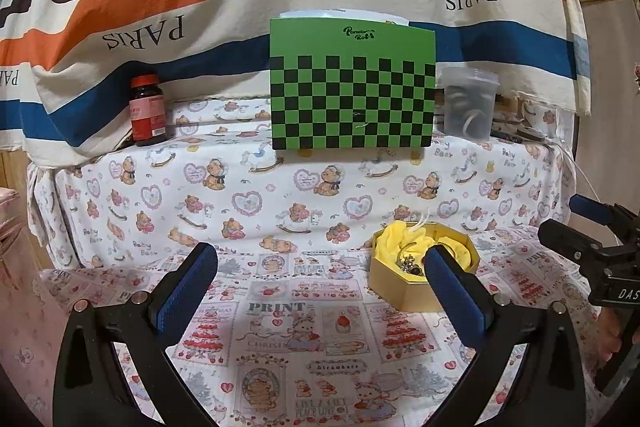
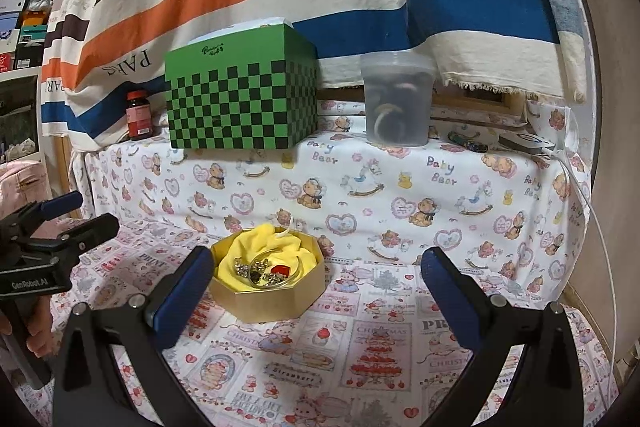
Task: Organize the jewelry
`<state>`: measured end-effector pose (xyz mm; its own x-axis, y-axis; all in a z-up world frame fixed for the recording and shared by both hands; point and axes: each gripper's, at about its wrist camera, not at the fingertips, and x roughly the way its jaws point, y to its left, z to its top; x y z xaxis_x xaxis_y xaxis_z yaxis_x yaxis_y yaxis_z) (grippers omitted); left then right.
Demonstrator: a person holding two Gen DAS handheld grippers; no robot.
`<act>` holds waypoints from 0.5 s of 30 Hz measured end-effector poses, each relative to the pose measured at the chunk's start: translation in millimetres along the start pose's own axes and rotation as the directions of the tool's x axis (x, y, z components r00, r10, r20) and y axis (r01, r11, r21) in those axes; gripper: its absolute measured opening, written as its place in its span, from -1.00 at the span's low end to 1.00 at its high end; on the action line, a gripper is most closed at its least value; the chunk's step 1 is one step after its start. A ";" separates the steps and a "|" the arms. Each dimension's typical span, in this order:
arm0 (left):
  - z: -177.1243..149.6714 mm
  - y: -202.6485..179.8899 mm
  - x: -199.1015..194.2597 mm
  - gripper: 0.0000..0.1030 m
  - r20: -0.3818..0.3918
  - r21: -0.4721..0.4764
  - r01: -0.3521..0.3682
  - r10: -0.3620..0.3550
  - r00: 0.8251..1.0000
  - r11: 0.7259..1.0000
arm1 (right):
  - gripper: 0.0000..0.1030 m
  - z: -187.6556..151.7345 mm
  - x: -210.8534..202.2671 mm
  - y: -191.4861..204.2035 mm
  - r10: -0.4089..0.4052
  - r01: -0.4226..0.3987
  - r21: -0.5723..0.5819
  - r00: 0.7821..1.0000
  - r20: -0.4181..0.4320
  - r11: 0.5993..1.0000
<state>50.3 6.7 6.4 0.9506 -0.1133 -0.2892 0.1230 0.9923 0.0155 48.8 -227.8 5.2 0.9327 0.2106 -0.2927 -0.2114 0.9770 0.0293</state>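
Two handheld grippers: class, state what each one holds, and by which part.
Nothing. The left gripper and right gripper both stand open and empty; the jewelry lies in the gold octagonal box.

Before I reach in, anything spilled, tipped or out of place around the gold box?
Nothing spilled or tipped. The jewelry lies in a tangled heap on the yellow cloth inside the gold box, which sits flat.

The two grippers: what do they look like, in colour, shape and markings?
Both are alike: black frames with silver bolts and two long fingers faced with blue ribbed pads. The left gripper reads "GenRobot.AI" on its side, seen from the right wrist; the right gripper shows "DAS".
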 end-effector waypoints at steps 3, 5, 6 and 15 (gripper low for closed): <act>-0.1 0.0 -1.0 0.99 0.000 -0.001 -0.003 0.003 1.000 1.000 | 1.00 0.0 0.2 0.0 0.005 -0.005 -0.002 1.000 0.000 1.000; 0.0 0.2 -0.8 0.99 0.001 0.000 0.002 -0.002 1.000 1.000 | 1.00 0.1 0.5 -0.1 0.005 -0.005 -0.002 1.000 0.000 1.000; 0.0 -0.3 -0.6 0.99 0.000 0.002 0.005 -0.005 1.000 1.000 | 1.00 0.1 0.4 -0.1 0.006 -0.006 -0.002 1.000 -0.001 1.000; -0.1 -0.8 -0.7 0.99 -0.002 0.001 0.002 -0.002 1.000 1.000 | 1.00 0.4 0.7 1.1 0.017 -0.017 -0.005 1.000 -0.002 1.000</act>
<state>49.5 6.0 6.5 0.9498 -0.1147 -0.2911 0.1247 0.9921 0.0158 49.3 -226.6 5.4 0.9286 0.2266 -0.2939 -0.2283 0.9732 0.0292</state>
